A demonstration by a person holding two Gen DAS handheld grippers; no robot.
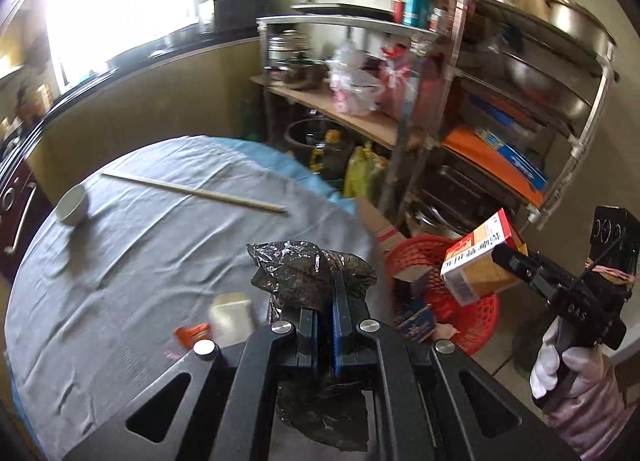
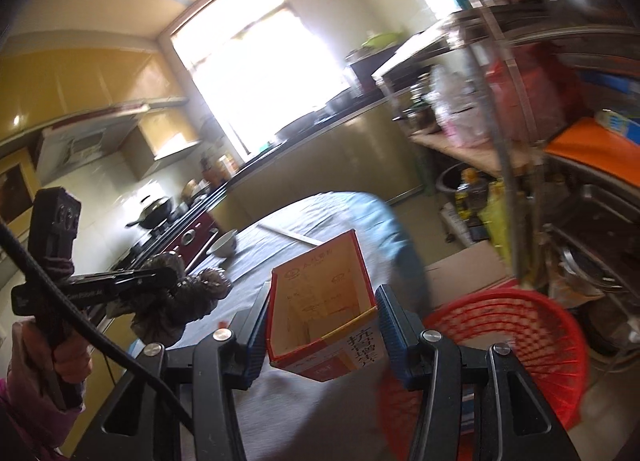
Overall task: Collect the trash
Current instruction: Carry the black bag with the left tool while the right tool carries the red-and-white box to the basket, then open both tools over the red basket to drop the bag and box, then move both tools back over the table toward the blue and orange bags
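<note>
Left gripper [image 1: 326, 301] clamped tight on crumpled black bag [image 1: 308, 273]; right gripper [image 2: 322, 337] part-open, gripping orange carton [image 2: 324, 301].

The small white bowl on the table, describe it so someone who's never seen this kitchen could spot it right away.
Start at the round table under a grey cloth. Near its far left edge, beyond the long pale wooden stick, stands the small white bowl. It is the only round, open dish there; the other things on the table are a pale block and orange scraps.
</note>
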